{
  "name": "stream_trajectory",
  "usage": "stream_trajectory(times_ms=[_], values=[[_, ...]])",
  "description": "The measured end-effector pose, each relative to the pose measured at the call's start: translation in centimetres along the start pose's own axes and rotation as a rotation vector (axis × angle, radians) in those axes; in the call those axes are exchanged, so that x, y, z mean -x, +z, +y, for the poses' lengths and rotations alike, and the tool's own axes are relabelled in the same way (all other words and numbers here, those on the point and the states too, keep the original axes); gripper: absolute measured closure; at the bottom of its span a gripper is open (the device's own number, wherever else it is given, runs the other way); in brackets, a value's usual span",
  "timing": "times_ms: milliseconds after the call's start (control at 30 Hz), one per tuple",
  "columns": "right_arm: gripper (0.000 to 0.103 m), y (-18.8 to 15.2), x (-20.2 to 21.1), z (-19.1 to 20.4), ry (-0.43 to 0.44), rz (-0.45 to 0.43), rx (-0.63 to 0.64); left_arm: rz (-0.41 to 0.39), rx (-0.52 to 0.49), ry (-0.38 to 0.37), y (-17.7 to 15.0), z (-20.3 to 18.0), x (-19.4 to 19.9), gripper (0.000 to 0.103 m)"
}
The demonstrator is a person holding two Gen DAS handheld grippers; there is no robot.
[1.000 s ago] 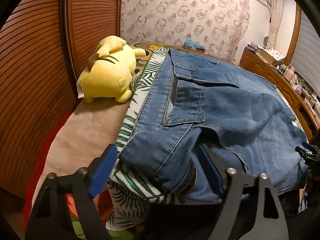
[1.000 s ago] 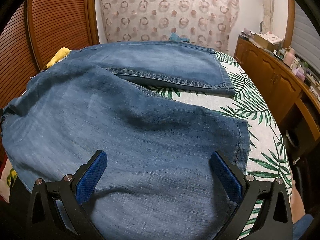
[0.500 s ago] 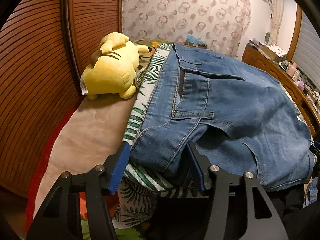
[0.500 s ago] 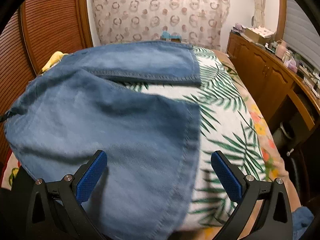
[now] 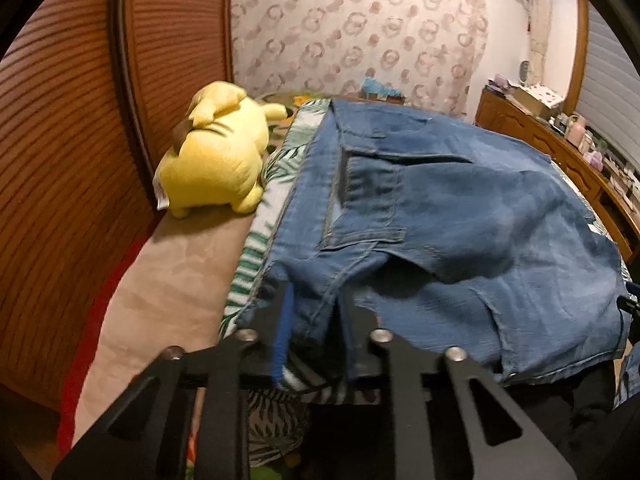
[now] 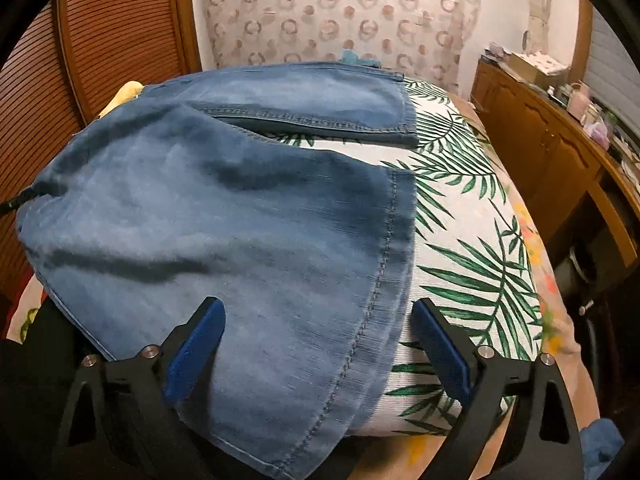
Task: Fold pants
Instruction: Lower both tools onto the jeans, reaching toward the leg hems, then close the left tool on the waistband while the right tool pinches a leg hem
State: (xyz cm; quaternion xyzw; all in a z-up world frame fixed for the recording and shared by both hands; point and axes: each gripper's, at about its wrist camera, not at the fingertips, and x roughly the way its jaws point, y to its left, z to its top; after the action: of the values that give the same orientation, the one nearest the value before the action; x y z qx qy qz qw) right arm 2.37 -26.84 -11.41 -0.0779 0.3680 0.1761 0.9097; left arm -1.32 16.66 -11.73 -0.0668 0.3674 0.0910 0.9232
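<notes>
Left wrist view: left gripper (image 5: 316, 320) angled downward, jaws closing on jeans (image 5: 440, 216) waistband; right gripper (image 6: 316, 344) wide, closing.

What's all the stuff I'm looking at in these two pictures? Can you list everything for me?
jeans: one pair, blue denim, spread on the bed, legs towards the right.
leaf-print cover: one, white with green fronds, under the jeans.
plush toy: one, yellow, on the bed's left edge by the wardrobe.
beige sheet: one, left of the cover.
wardrobe doors: brown, slatted, along the left.
curtain: one, pale with ring pattern, at the far wall.
wooden dresser: one, brown, cluttered top, on the right.
left gripper: black, blue pads, closing on the jeans' waistband.
right gripper: black, blue pads, wide apart, closing slightly, straddling the near leg's hem.
</notes>
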Motion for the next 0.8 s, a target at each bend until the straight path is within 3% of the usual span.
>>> stream_trajectory(times_ms=[333, 500, 567, 633, 800], values=[[0.024, -0.5, 0.1, -0.4, 0.005, -0.010, 0.005, -0.058, -0.004, -0.024, 1.3, -0.3, 1.8, 0.090], [0.050, -0.1, 0.3, -0.2, 0.006, -0.016, 0.012, -0.100, -0.010, -0.041, 2.2, -0.9, 2.9, 0.090], [0.075, 0.0, 0.5, -0.2, 0.008, -0.014, 0.011, -0.119, -0.018, -0.051, 2.9, -1.3, 3.4, 0.091], [0.088, 0.0, 0.7, -0.2, 0.014, -0.014, 0.021, -0.135, -0.025, -0.056, 3.5, -1.8, 3.7, 0.092], [0.089, 0.5, 1.4, -0.1, 0.025, -0.045, 0.022, -0.194, -0.041, -0.079, 5.5, -3.1, 4.9, 0.093]])
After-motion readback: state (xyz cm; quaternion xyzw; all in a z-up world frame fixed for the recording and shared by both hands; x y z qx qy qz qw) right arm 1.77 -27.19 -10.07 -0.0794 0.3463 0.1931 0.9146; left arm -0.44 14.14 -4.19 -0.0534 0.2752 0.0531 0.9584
